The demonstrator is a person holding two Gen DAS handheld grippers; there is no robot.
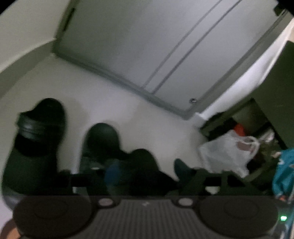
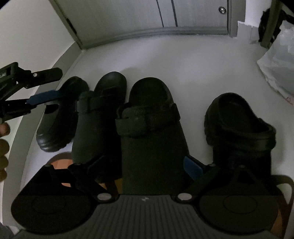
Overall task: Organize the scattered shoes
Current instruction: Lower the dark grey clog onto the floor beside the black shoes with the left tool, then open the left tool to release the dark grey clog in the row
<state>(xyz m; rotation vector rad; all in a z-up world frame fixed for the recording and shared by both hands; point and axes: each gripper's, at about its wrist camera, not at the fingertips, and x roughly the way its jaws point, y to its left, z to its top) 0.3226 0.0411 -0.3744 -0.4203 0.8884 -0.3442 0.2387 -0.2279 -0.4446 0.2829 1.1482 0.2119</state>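
Observation:
Several dark shoes stand side by side on the white floor, toes toward the door. In the right wrist view they are a small shiny shoe (image 2: 57,117), a strapped clog (image 2: 99,114), a wider strapped clog (image 2: 152,128) and a rounded clog (image 2: 238,125). My right gripper (image 2: 148,165) straddles the wide clog's heel with a gap showing at its left finger. My left gripper (image 2: 59,83) hangs open over the small shoe with nothing between its fingers. The left wrist view is blurred: its gripper (image 1: 147,181) is open above the row, with a black clog (image 1: 36,139) at the left.
A grey door (image 2: 147,14) closes the far side, and a wall with a grey baseboard (image 2: 25,103) runs along the left. A white plastic bag (image 1: 226,150), a teal bag (image 1: 284,174) and a dark cabinet (image 1: 275,82) crowd the right.

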